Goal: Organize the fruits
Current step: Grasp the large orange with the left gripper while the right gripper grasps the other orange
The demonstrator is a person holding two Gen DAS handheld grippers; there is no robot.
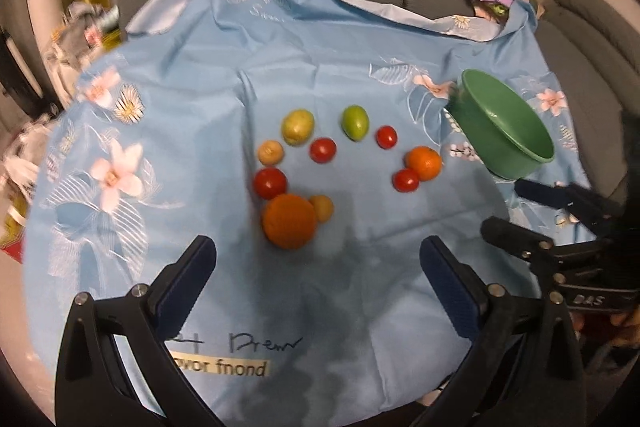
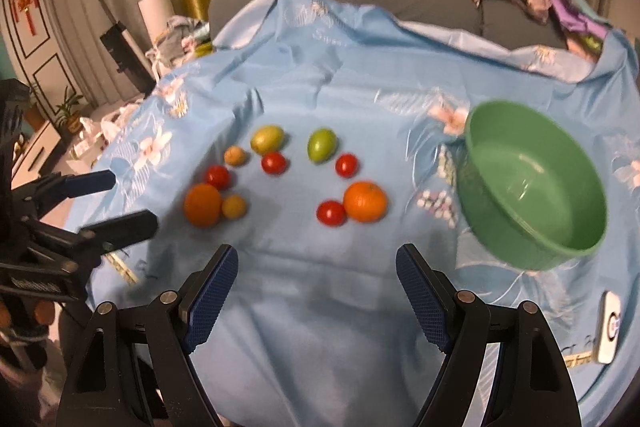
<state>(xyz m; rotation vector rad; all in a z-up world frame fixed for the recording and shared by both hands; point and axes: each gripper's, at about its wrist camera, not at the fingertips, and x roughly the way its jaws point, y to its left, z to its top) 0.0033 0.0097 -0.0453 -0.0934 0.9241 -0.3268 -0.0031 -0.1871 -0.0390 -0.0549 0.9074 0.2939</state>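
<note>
blue floral cloth (image 2: 320, 307) holds red, orange, green fruits (image 2: 280, 179) beside green bowl (image 2: 532, 187).

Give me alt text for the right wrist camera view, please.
Ten small fruits, namely two oranges, four red tomatoes, two green and two small yellowish ones, lie on a pale blue floral cloth. An empty green bowl stands to their right. The right gripper hovers open in front; the left gripper is open at left.

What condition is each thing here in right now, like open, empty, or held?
Left tongs: open, holding nothing.
Right tongs: open, holding nothing.
Green bowl: empty, on the cloth.
Large orange: loose on the cloth.
Green fruit: loose, not in the bowl.
Blue cloth: spread out, creased.
</note>
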